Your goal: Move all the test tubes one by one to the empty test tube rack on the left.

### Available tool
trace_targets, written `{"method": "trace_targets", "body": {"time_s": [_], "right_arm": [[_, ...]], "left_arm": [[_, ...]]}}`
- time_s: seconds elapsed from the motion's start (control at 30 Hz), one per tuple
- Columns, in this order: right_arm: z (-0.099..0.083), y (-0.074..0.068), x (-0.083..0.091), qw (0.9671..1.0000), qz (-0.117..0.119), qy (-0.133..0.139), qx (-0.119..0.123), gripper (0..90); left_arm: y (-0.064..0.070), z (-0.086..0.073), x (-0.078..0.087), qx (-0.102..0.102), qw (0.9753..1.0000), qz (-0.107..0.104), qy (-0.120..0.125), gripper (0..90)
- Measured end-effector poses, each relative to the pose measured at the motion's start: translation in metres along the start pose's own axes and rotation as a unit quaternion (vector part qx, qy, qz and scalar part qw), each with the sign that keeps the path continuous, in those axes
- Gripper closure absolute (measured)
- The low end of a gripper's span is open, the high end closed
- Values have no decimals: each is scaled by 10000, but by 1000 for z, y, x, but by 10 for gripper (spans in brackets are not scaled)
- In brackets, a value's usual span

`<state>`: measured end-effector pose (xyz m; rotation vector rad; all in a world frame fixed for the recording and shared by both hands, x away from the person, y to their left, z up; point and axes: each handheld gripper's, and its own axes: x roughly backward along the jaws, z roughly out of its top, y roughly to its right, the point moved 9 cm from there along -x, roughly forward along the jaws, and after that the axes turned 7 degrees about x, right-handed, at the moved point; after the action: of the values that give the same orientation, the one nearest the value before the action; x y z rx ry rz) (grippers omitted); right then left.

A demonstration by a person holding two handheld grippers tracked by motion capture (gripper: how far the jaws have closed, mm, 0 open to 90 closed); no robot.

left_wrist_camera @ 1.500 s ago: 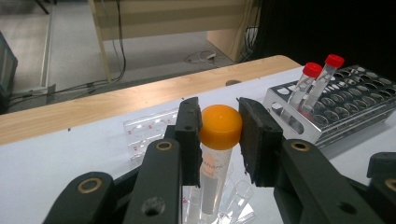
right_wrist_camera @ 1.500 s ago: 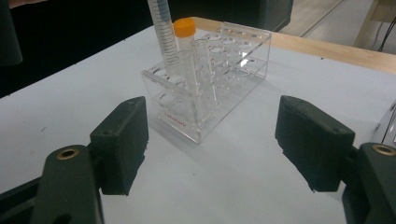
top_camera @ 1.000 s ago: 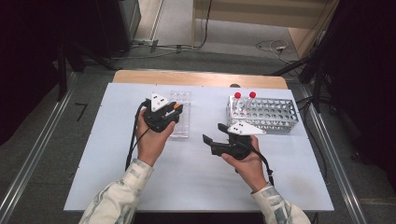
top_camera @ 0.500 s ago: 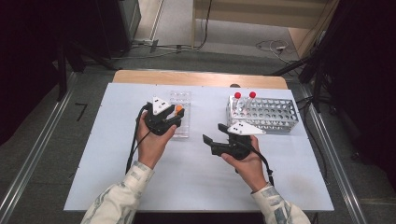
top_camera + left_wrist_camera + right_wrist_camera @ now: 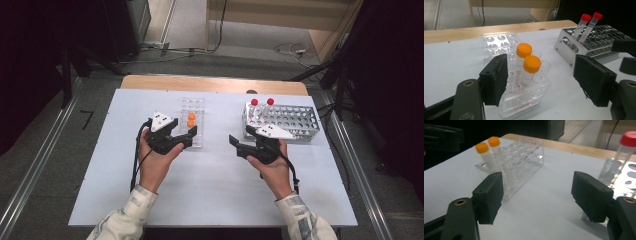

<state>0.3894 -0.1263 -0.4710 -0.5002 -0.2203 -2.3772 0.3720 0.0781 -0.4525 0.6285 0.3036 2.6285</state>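
A clear plastic rack [image 5: 196, 106] stands at the table's centre left with two orange-capped tubes [image 5: 191, 119] upright in it. My left gripper [image 5: 185, 139] is open just in front of that rack. In the left gripper view the orange-capped tubes [image 5: 531, 65] rise between the open jaws of the left gripper [image 5: 541, 80], touching neither pad. A metal rack [image 5: 295, 120] at the right holds two red-capped tubes [image 5: 262, 103]. My right gripper [image 5: 237, 146] is open, left of the metal rack, holding nothing. The right gripper [image 5: 537, 195] looks toward the clear rack [image 5: 524, 157].
The white table top [image 5: 215, 190] has free room in front of both hands. A wooden strip [image 5: 210, 82] runs along the far edge. The metal rack [image 5: 586, 45] has many vacant holes. Dark floor and cables lie beyond the table.
My left gripper has drawn back from the clear rack toward the person and a little left. The right gripper has stayed where it was.
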Motion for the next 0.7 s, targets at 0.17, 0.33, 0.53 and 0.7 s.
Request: {"method": "trace_targets", "body": {"time_s": [0.17, 0.33, 0.53, 0.7], "right_arm": [[1, 25, 1, 9993, -363, -1, -72, 240], [1, 54, 2, 9966, -791, 7, -218, 241], [1, 86, 2, 9909, -1296, -25, -355, 251], [1, 103, -4, 9864, -1623, -151, -235, 267]], "left_arm": [[-1, -5, 3, 20, 10000, -55, -42, 280], [-2, -6, 8, 26, 10000, -89, -31, 271], [-2, -13, 10, 12, 9998, -145, -119, 263], [-2, -14, 17, -27, 9998, -161, -116, 261]]}}
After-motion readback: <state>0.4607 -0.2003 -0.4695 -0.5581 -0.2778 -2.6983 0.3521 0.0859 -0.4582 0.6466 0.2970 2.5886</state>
